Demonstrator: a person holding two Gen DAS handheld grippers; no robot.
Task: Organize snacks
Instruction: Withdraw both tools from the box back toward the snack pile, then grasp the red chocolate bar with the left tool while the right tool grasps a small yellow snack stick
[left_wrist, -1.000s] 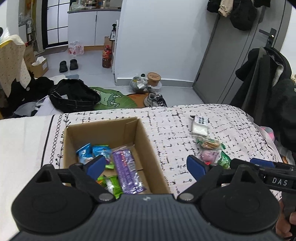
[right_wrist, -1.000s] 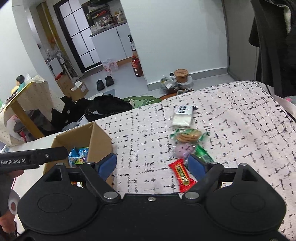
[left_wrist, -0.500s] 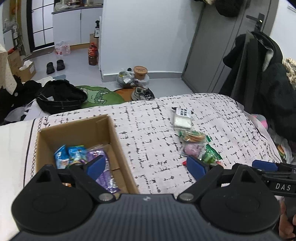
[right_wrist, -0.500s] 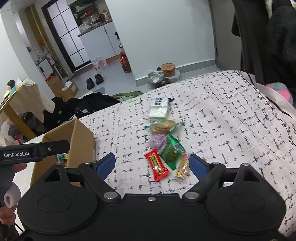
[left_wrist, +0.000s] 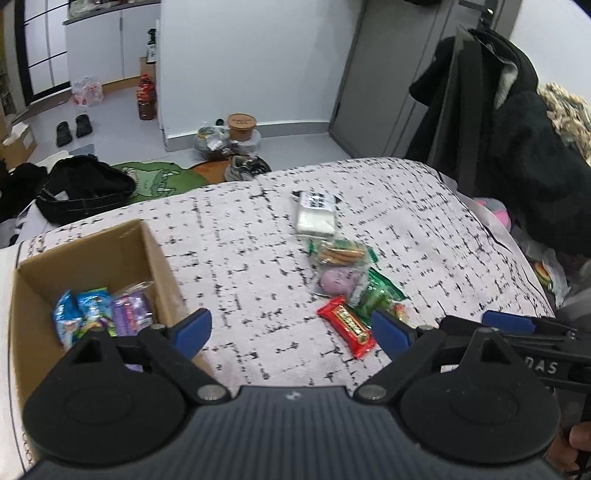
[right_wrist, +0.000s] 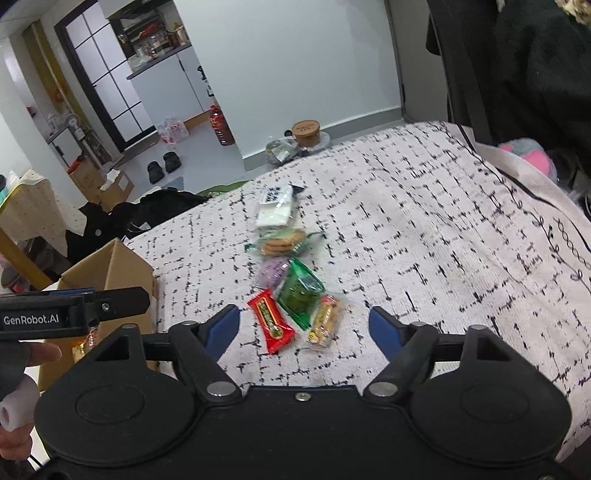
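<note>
Right gripper hangs just above the red candy bar and yellow snack packet, jaws narrowing but gripping nothing. Left gripper gapes empty; cardboard box to its left, snack row ahead-right.

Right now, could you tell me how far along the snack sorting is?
Partly done: several packets, blue and purple among them, already lie in the cardboard box. Nothing is in hand; the left tool and the right tool are both open and empty, the right one's jaws having just been closing. Left on the cloth: white packet, biscuits, purple sweet, green packet, red bar and yellow bar.
</note>
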